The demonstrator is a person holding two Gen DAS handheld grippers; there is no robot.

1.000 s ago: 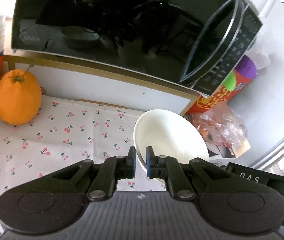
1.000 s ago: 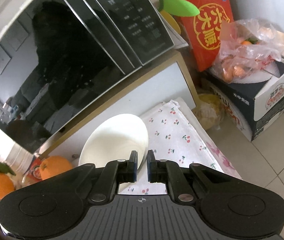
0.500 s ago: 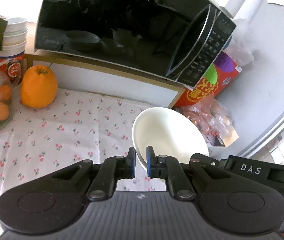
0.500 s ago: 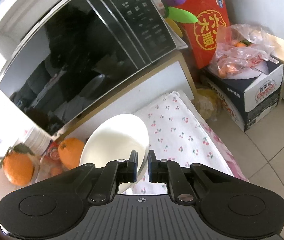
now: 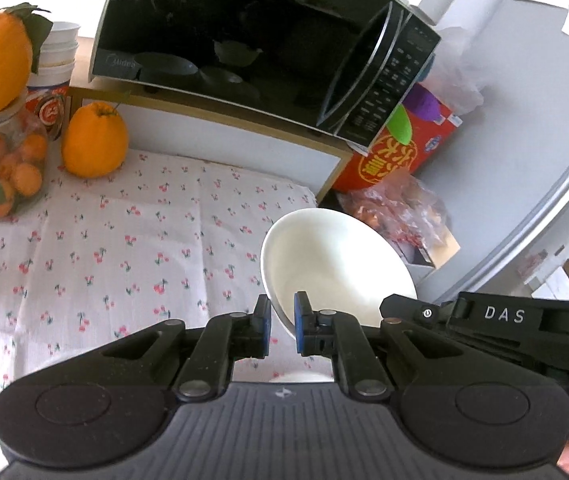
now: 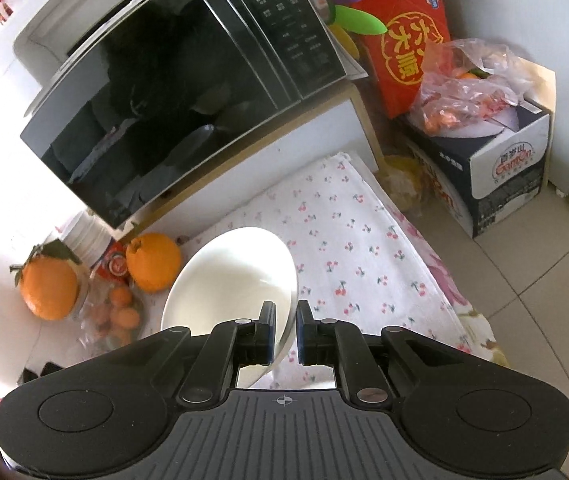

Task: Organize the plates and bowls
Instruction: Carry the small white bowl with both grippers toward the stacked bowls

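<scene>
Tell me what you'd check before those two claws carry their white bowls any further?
1. Left gripper pinches the rim of its white bowl: ok.
2. Right gripper pinches the rim of the other white bowl: ok.
3. Both bowls are free of food or liquid: ok, the insides look bare.
4. Bare cherry-print cloth lies below for setting a bowl down: ok.
5. The orange and the jar of small fruit stand clear of the bowls: ok, both sit at the far left.
6. How deep each rim sits between the pads: cannot tell.
</scene>
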